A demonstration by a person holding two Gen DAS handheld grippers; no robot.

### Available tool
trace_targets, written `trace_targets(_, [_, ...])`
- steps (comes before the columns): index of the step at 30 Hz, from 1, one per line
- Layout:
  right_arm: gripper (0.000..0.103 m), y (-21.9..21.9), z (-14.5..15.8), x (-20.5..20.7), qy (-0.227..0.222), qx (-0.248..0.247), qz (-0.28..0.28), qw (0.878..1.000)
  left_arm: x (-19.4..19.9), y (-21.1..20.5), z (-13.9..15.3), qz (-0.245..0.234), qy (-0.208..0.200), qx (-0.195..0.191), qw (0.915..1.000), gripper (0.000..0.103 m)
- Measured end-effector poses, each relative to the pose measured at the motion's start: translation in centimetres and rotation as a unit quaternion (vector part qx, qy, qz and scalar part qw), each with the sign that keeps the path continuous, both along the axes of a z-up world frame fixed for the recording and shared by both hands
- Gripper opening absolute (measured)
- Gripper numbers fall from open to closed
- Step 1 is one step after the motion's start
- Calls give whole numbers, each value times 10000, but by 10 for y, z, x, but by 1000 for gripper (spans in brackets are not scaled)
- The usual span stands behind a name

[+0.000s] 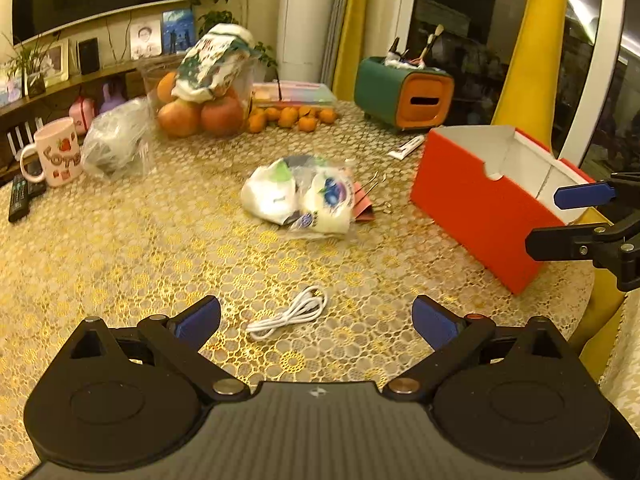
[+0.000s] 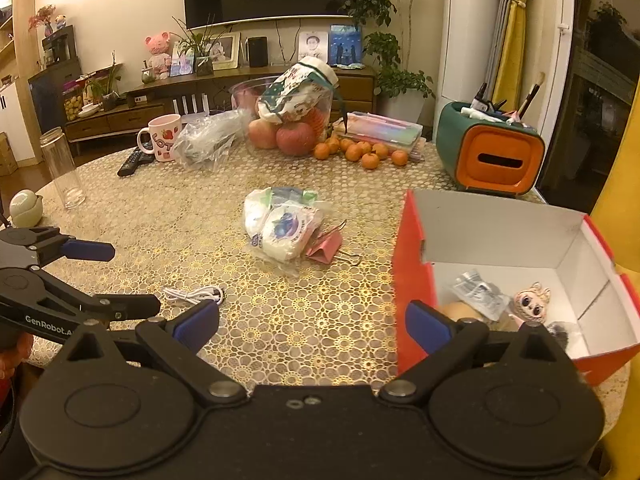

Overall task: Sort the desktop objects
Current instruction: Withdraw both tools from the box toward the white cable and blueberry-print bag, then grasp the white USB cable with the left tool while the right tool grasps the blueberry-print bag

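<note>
A coiled white cable (image 1: 289, 313) (image 2: 195, 293) lies on the gold lace tablecloth just ahead of my left gripper (image 1: 316, 320), which is open and empty. My right gripper (image 2: 312, 326) is open too, with its right finger over the near wall of the red box (image 2: 412, 280) (image 1: 476, 216). Inside the box lie a small doll head (image 2: 531, 301), a foil packet (image 2: 480, 293) and other small items. A bag of white packets (image 1: 301, 197) (image 2: 280, 229) rests mid-table beside a pink binder clip (image 2: 326, 247) (image 1: 363, 204).
At the back stand a fruit bowl (image 2: 288, 120), loose tangerines (image 2: 360, 152), a green-orange tissue holder (image 2: 490, 152), a pink mug (image 1: 54, 152), a crumpled plastic bag (image 1: 116, 142) and a remote (image 1: 20, 196). A glass jar (image 2: 62, 168) stands far left. A tube (image 1: 406, 147) lies behind the box.
</note>
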State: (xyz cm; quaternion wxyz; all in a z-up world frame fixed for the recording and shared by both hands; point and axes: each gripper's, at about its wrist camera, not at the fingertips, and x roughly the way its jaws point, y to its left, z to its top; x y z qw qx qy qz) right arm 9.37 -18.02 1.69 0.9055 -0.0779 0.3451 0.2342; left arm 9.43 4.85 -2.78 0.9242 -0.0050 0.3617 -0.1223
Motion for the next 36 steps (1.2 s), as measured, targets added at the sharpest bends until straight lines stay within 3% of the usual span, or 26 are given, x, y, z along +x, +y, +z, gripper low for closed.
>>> trace_targets(7, [100,15,-16,17,107,-73,9,9999,13,0,-20,44,120,-5,9999,102])
trace_targets(29, [99,76,-65,109,226,-334,28,9992,51,-13,-63,-155,-152,388,9990,101])
trace_targets(36, [99,105,-75,127,199,-381,46,9991,55,-10,-67,-195,-230,409,9987,92])
